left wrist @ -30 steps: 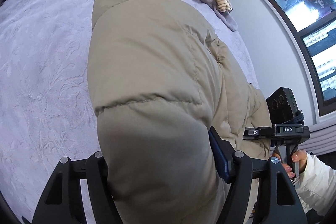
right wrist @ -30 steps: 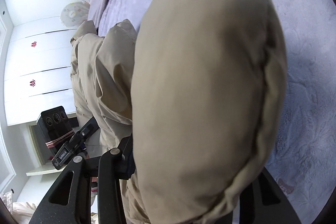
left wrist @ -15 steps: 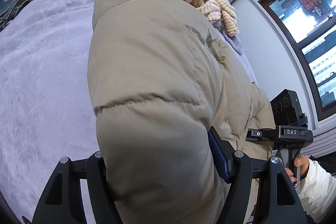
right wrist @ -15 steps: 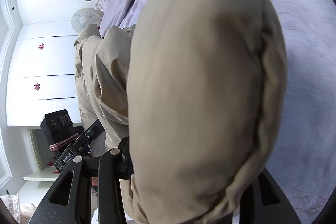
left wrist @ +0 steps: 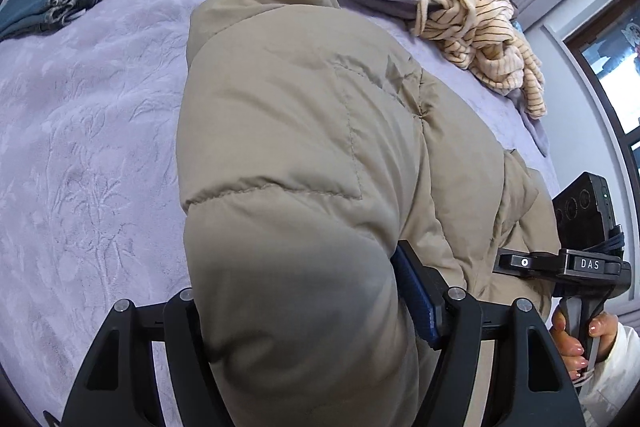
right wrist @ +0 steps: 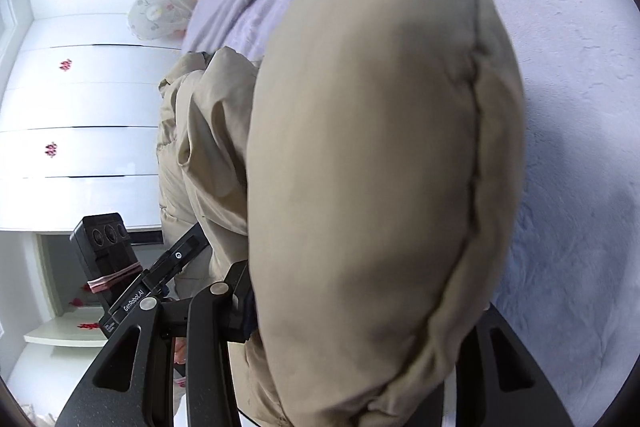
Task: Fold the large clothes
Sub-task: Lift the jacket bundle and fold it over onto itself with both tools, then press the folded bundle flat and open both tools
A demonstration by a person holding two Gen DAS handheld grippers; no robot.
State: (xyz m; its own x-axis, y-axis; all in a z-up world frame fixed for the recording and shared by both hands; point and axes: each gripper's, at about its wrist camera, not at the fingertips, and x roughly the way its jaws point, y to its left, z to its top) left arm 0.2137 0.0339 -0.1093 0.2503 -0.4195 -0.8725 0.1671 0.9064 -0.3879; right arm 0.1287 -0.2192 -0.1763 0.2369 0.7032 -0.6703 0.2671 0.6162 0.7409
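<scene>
A large beige puffer jacket fills both views and hangs over the lilac bedspread. My left gripper is shut on a thick fold of the jacket; the blue pad of its right finger presses into the fabric. My right gripper is shut on another padded part of the same jacket, which hides most of its fingers. The right gripper's body also shows at the right edge of the left wrist view, held by a hand.
A pile of striped cream and brown clothes lies at the far side of the bed. Folded jeans lie at the far left. A window is on the right. White wardrobe doors stand on the left.
Both grippers have lifted with the jacket held. More of the far bed, the clothes pile and the jeans has come into the left wrist view.
</scene>
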